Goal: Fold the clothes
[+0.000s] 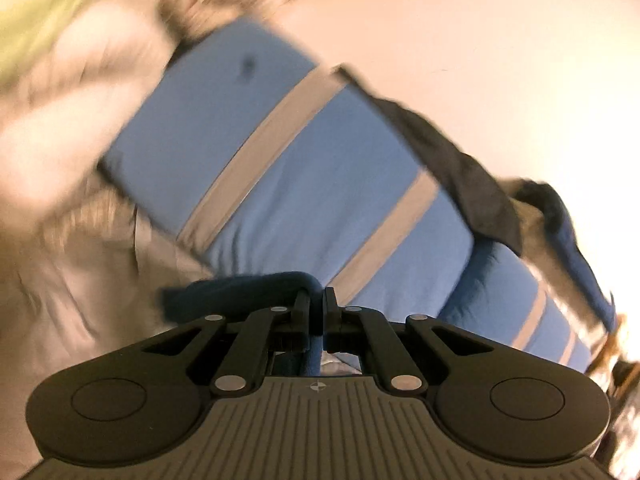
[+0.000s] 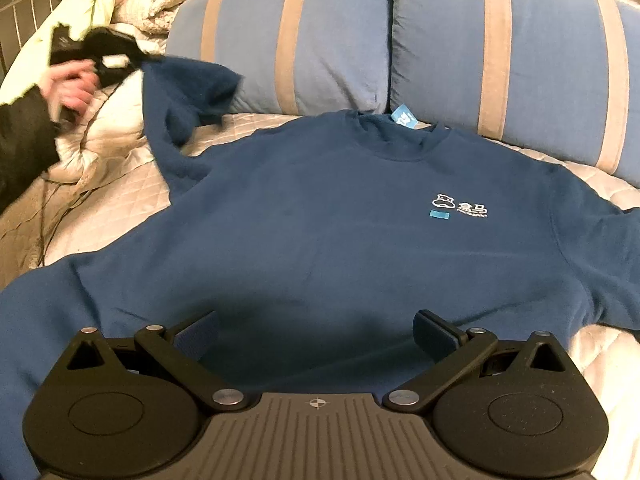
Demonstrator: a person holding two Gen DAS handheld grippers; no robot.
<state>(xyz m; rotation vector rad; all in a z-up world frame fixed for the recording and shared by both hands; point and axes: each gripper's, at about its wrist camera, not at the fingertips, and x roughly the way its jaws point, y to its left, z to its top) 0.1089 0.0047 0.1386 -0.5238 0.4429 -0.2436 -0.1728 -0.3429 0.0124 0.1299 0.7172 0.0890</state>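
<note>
On the bed, the blue sweatshirt (image 2: 320, 240) lay flat. The left gripper (image 1: 318, 300) pinched what looked like its sleeve (image 2: 188, 92); the right gripper (image 2: 316, 334) gaped empty. Best to bring the sleeve gently across the chest.

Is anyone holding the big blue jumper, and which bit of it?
Yes. The left tool is shut on the sleeve of the dark blue fleece jumper, lifting its end. The right tool is open above the jumper's lower part, holding nothing.
</note>
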